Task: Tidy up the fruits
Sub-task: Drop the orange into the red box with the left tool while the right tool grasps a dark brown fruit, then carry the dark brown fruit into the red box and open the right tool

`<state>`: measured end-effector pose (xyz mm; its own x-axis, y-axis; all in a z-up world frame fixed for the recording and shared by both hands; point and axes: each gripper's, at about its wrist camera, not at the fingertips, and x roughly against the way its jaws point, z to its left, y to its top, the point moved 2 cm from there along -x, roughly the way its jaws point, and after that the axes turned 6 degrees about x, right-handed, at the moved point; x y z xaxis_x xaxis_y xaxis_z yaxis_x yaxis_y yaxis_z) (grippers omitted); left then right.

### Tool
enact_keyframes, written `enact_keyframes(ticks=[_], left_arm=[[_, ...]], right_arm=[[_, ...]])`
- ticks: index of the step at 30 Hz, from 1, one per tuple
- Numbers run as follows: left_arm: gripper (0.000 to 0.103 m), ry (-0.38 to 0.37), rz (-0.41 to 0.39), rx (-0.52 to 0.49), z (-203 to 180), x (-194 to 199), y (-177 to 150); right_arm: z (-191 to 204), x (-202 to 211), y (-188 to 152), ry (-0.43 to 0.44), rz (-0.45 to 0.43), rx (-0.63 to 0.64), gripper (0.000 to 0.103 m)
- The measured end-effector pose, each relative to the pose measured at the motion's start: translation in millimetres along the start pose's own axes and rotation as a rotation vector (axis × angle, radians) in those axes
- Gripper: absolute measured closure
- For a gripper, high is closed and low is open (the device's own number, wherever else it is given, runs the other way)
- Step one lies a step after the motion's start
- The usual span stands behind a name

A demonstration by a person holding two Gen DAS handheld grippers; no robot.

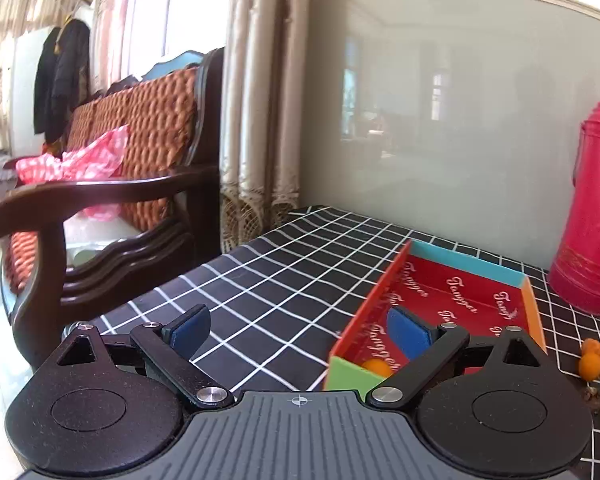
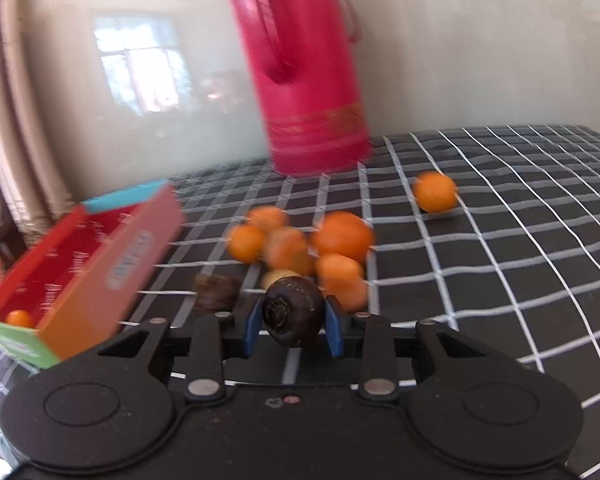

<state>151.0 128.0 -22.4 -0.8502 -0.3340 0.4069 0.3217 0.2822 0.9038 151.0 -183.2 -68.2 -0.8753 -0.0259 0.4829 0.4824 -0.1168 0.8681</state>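
My right gripper is shut on a dark brown round fruit and holds it above the checked tablecloth. Behind it lies a pile of orange fruits, another dark fruit and one orange apart. A red open box with one small orange inside stands at the left. My left gripper is open and empty, its right finger over the box; the small orange shows in the box's near corner. Loose fruits lie at the right edge.
A tall red thermos stands at the back against the wall; it also shows in the left wrist view. A wooden sofa with a pink bag stands left of the table edge.
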Motion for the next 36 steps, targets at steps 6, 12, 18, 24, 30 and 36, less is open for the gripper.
enact_keyframes(ticks=[6, 12, 18, 24, 30, 36], left_arm=[[0.008, 0.041, 0.029, 0.058, 23, -5, -1], [0.007, 0.075, 0.040, 0.071, 47, -6, -5], [0.007, 0.121, 0.037, 0.078, 67, -6, -5], [0.007, 0.125, 0.024, 0.066, 70, -5, -4], [0.007, 0.022, 0.012, -0.002, 34, 3, -6], [0.000, -0.164, -0.022, -0.110, -26, 26, -15]], right_arm=[[55, 12, 20, 0.201, -0.097, 0.105, 0.078], [114, -7, 30, 0.332, -0.076, 0.204, 0.078], [147, -22, 21, 0.360, -0.028, 0.270, 0.071], [133, -5, 25, 0.347, -0.080, 0.221, 0.050], [90, 21, 35, 0.184, -0.178, 0.161, 0.022], [27, 39, 30, -0.102, -0.214, 0.068, 0.007]])
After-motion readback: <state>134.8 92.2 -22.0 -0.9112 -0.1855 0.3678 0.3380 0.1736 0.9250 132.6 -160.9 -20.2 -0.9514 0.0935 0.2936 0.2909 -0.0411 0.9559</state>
